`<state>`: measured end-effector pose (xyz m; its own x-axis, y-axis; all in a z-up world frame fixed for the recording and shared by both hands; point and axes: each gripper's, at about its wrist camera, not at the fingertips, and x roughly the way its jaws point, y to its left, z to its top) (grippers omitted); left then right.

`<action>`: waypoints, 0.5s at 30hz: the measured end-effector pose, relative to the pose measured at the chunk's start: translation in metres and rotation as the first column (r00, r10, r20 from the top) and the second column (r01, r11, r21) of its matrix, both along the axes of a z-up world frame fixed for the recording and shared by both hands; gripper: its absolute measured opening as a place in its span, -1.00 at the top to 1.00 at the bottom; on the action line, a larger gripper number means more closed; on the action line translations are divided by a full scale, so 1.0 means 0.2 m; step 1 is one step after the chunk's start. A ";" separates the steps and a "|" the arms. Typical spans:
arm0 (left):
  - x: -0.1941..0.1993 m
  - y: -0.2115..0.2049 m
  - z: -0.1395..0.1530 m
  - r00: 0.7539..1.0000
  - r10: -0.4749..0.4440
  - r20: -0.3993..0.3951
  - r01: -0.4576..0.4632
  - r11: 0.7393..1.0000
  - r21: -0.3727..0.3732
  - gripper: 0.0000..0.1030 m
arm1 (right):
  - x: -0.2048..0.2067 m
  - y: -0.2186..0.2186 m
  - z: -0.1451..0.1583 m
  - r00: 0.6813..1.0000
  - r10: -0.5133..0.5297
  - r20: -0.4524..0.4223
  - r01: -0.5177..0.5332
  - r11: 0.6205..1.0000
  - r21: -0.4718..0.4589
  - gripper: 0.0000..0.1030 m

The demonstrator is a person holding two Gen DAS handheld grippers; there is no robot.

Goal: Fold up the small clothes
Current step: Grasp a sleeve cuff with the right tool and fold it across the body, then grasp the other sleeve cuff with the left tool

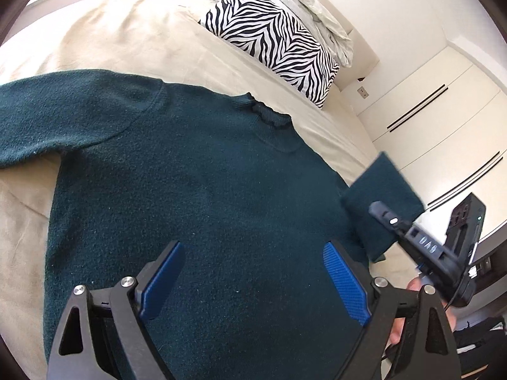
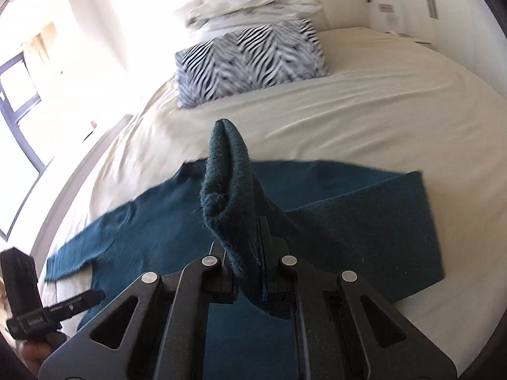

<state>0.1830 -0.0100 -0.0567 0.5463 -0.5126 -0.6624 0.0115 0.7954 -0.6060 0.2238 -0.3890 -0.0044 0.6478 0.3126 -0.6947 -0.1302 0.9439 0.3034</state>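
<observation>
A dark teal sweater [image 1: 190,174] lies flat on the cream bed, neck toward the pillows, one sleeve stretched out to the left [image 1: 47,110]. My left gripper [image 1: 253,272] is open and empty, blue pads apart, hovering over the sweater's lower body. My right gripper [image 2: 261,272] is shut on the cuff end of the other sleeve [image 2: 225,183], lifted above the sweater [image 2: 158,231]; the sleeve bends back down to the right [image 2: 380,237]. The right gripper with the raised sleeve [image 1: 380,196] shows at right in the left wrist view.
A zebra-print pillow [image 1: 272,41] and crumpled pale bedding [image 1: 317,15] lie at the head of the bed. Cream sheet [image 2: 348,110] spreads around the sweater. White wardrobe doors [image 1: 443,120] stand beside the bed. A window [image 2: 19,126] is at left.
</observation>
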 end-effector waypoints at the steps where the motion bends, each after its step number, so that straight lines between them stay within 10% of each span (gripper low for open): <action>1: 0.01 0.01 -0.01 1.000 0.003 -0.008 -0.003 1.000 -0.014 -0.76 | 0.02 0.12 -0.08 0.998 0.052 -0.042 -0.053 0.999 -0.003 0.83; 5: 0.05 0.02 -0.07 0.999 -0.011 -0.047 0.008 0.997 -0.077 -0.77 | -0.03 0.37 -0.36 0.978 0.134 -0.158 -0.133 0.991 0.020 0.62; 10: 0.13 -0.10 -0.15 0.993 -0.060 -0.097 0.045 0.988 -0.151 -0.84 | -0.28 0.33 -0.44 0.984 0.130 -0.119 -0.115 0.985 0.127 -0.26; 15: 0.20 -0.22 -0.22 0.985 -0.089 -0.148 0.058 0.977 -0.205 -0.84 | -0.48 0.17 -0.44 0.992 0.064 -0.110 -0.036 0.969 0.244 -0.27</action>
<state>0.2224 -0.0542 -0.1005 0.4006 -0.6777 -0.6166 -0.0414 0.6590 -0.7510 0.1287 -0.3549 -0.0933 0.5468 0.5100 -0.6640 -0.1258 0.8341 0.5370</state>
